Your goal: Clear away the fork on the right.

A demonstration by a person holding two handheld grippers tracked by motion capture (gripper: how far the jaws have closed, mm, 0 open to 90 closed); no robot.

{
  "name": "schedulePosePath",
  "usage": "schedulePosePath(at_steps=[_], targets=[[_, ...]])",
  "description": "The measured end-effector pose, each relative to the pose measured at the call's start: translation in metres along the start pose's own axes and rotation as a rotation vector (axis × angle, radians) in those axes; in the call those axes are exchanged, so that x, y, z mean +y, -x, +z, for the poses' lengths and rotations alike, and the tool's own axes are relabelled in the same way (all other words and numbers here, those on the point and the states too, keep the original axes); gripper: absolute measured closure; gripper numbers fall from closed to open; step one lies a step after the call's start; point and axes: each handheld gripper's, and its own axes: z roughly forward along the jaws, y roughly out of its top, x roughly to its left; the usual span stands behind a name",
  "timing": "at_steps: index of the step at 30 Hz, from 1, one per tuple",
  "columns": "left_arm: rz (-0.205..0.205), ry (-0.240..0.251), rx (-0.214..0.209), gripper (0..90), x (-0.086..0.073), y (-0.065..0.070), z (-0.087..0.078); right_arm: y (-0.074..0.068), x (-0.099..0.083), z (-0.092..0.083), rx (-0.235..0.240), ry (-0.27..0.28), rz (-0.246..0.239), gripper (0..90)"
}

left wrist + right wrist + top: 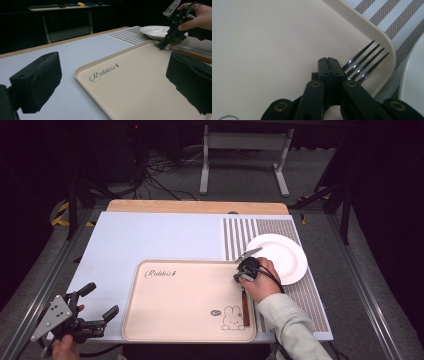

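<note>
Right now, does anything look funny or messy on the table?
Nothing is spilled or broken. One small oddity: the fork lies along the tray's right edge, its tines up on the tray's raised rim at the corner, beside the empty white plate. The right gripper sits shut beside it.

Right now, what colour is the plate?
White; the plate shows best in the high view.
</note>
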Motion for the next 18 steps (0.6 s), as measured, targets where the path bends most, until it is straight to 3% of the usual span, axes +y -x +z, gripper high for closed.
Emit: schedulePosePath(at_steps=[5, 8, 12, 16, 18], targets=[[0.000, 0.000, -0.001, 1.0, 0.000, 0.000, 0.000, 0.000, 0.000, 0.000, 0.001, 0.005, -0.002, 90.0], [-0.002, 0.000, -0.001, 1.0, 0.000, 0.000, 0.000, 0.000, 0.000, -0.004, 0.019, 0.040, -0.004, 87.7], [0.000, -0.001, -0.002, 1.0, 0.000, 0.000, 0.000, 0.000, 0.002, -0.016, 0.021, 0.104, -0.015, 75.5], [-0.002, 0.000, -0.001, 1.0, 0.000, 0.000, 0.000, 0.001, 0.002, -0.031, 0.028, 0.192, -0.050, 51.0], [-0.002, 0.000, 0.000, 1.0, 0.000, 0.000, 0.000, 0.001, 0.001, -0.038, 0.049, 0.237, -0.032, 41.3]])
